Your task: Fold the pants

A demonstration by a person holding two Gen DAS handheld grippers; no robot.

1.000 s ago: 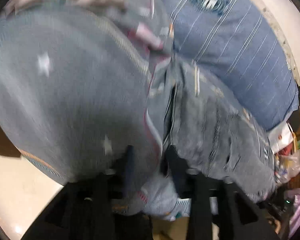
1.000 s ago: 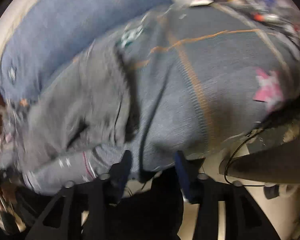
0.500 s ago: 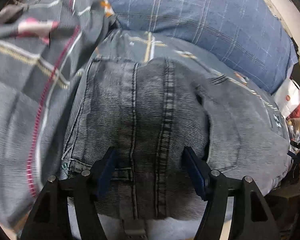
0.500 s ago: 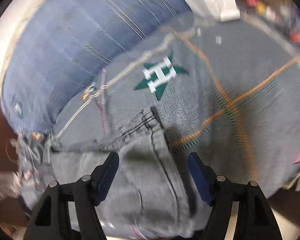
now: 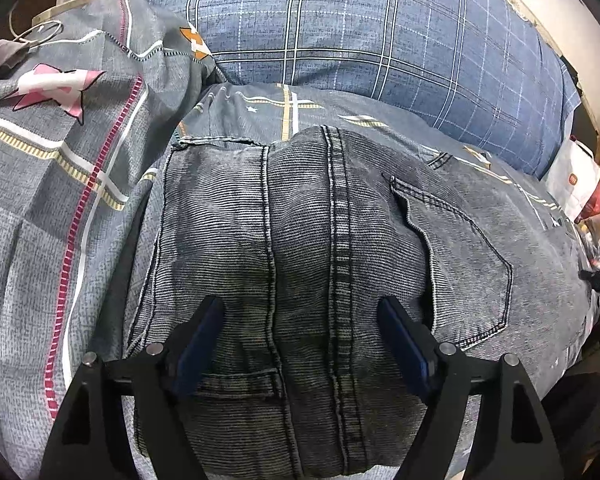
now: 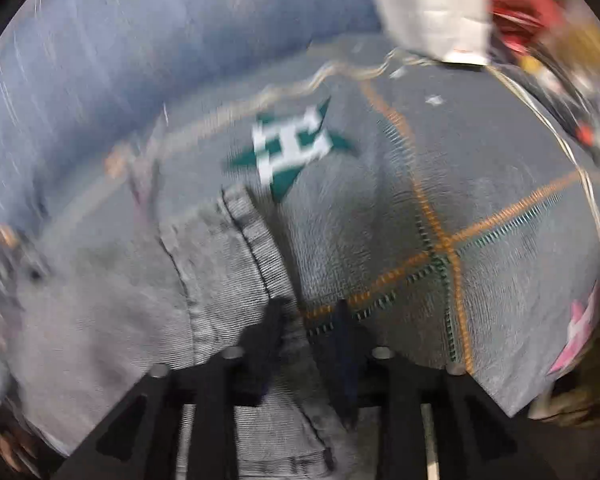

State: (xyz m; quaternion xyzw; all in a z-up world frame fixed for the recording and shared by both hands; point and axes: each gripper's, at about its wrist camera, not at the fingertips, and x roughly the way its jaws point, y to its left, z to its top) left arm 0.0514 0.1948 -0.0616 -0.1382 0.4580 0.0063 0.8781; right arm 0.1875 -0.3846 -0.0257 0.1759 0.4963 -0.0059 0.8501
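Left gripper (image 5: 302,336) spread wide over grey pants (image 5: 320,248); right gripper (image 6: 306,334) pinching pants waistband on bedsheet (image 6: 480,240)

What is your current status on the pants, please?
Left gripper open over the jeans. Right gripper shut on jeans edge. Jeans lie on the patterned quilt; nothing in the way.
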